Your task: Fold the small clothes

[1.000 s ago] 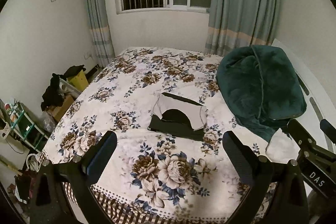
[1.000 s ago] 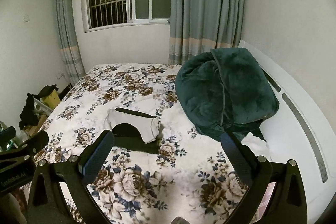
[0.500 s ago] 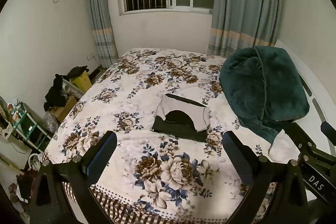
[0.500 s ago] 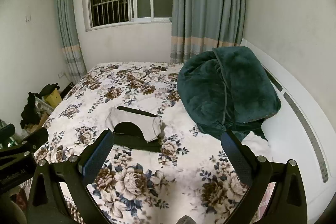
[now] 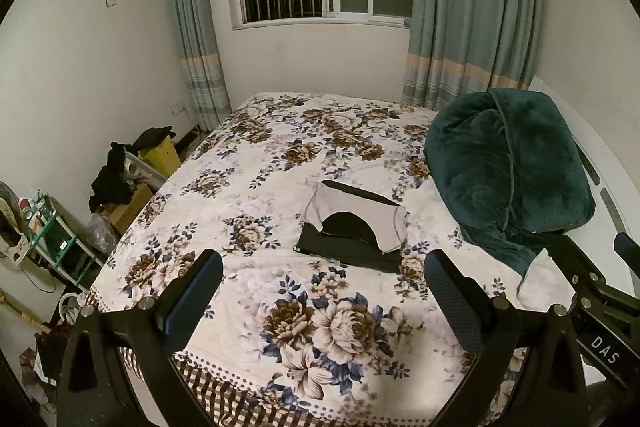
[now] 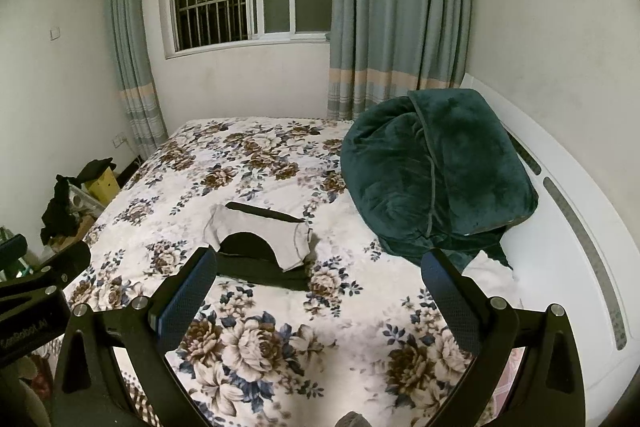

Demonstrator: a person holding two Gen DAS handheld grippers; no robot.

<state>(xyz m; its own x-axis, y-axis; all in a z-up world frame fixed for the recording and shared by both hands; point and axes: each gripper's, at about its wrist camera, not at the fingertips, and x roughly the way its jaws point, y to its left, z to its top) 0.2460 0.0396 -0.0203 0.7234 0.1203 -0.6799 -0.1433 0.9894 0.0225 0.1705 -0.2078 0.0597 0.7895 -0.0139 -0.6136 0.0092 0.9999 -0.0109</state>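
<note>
My fingers (image 5: 202, 291) black with blue pads, bedspread (image 5: 280, 155) white with brown and blue flowers, garment (image 5: 356, 217) grey over black, blanket (image 5: 508, 163) dark green, curtains (image 5: 472, 7) grey-blue with beige band, box (image 5: 162, 155) yellow.

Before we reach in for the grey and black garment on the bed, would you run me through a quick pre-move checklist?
1. Left gripper open, holding nothing: ok.
2. Right gripper open, holding nothing: ok.
3. Grey and black garment in view, on the floral bedspread: ok.
4. Garment apart from the green blanket: ok.
5. Bedspread between both grippers and garment free of objects: ok.
6. How many layers the garment has: cannot tell.
</note>
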